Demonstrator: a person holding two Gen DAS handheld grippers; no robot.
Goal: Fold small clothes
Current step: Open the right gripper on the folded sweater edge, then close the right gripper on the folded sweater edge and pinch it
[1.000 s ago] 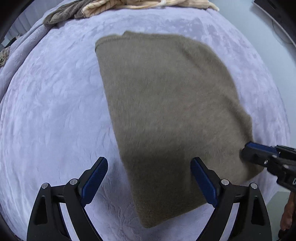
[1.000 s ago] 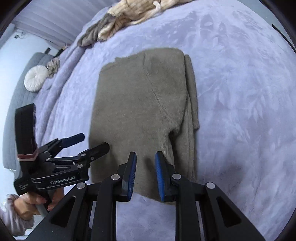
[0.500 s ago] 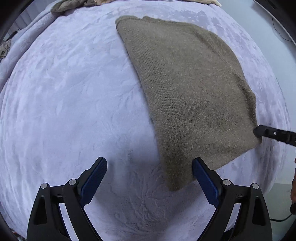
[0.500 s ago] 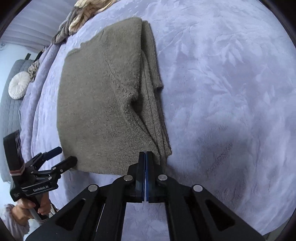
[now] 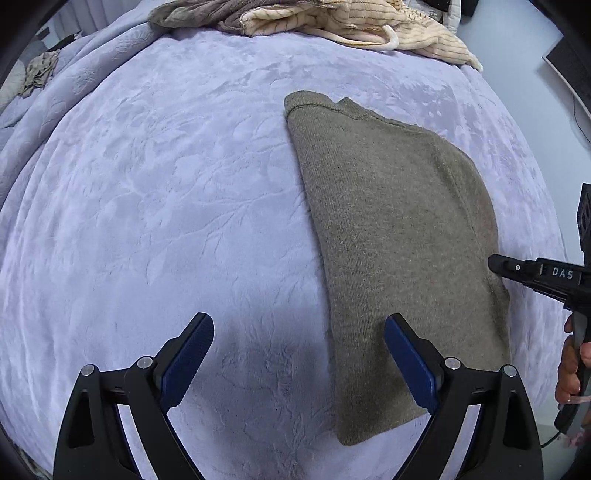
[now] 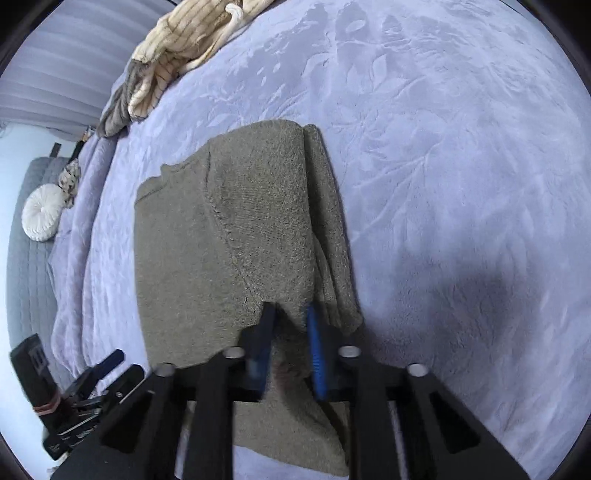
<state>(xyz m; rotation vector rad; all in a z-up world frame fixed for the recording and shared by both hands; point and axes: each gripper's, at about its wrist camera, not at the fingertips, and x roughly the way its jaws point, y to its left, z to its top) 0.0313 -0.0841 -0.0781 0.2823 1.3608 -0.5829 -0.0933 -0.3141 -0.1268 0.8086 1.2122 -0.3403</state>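
Note:
A folded olive-green knitted sweater [image 5: 399, 236] lies flat on the lilac blanket [image 5: 166, 221]. My left gripper [image 5: 299, 321] is open wide above the blanket, its right finger over the sweater's near left edge and nothing between its pads. My right gripper [image 6: 290, 317] points down onto the sweater [image 6: 229, 236] beside the folded sleeve layers. Its jaws stand a narrow gap apart and are opening, with sweater fabric between the tips. In the left wrist view the right gripper [image 5: 496, 264] touches the sweater's right edge. The left gripper [image 6: 114, 365] shows at the lower left of the right wrist view.
A heap of cream striped and grey-brown clothes [image 5: 314, 18] lies at the far edge of the bed. A round white cushion [image 6: 42, 212] rests on a grey sofa to the left. A person's hand [image 5: 570, 369] holds the right gripper's handle.
The right gripper shut fully, then parted a little as it moved over the sweater's near end. The left gripper drew back to the left, so the sweater now lies further right.

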